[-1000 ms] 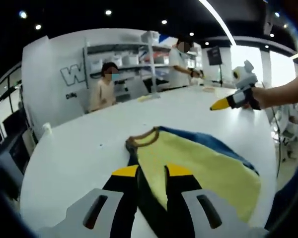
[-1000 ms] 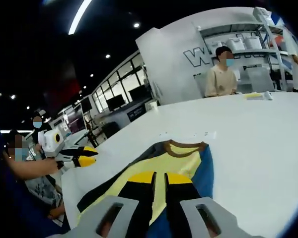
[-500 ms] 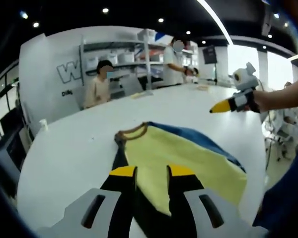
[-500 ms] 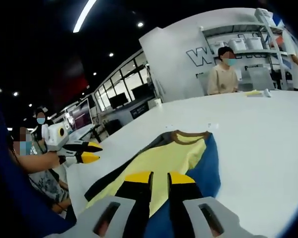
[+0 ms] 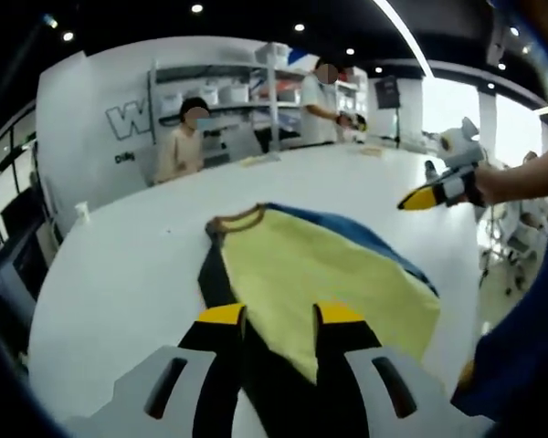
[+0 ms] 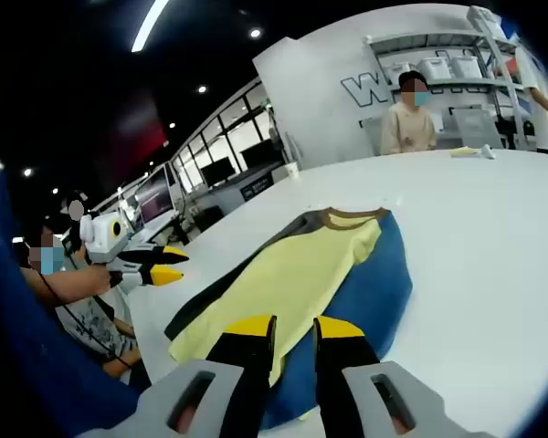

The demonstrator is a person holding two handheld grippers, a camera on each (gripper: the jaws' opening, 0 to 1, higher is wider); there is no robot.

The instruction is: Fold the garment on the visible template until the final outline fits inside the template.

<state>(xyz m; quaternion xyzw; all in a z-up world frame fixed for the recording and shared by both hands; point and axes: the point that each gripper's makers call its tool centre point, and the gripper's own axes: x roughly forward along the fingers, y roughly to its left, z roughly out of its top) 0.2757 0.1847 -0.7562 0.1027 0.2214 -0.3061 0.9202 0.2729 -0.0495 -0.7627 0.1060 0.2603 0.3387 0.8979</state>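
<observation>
I hold my left gripper (image 5: 272, 315) and right gripper (image 6: 294, 328), jaws apart and empty, above the flat yellow-and-blue shirt (image 5: 324, 278) on the white table (image 5: 119, 265), apparently judging its outline.

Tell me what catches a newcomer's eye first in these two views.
The yellow garment with blue and black panels and a brown collar, spread on the big white table. Next, the yellow-tipped left tool and right tool, each with open jaws over the garment's near edge. Beyond the table, a seated person in front of shelves.
</observation>
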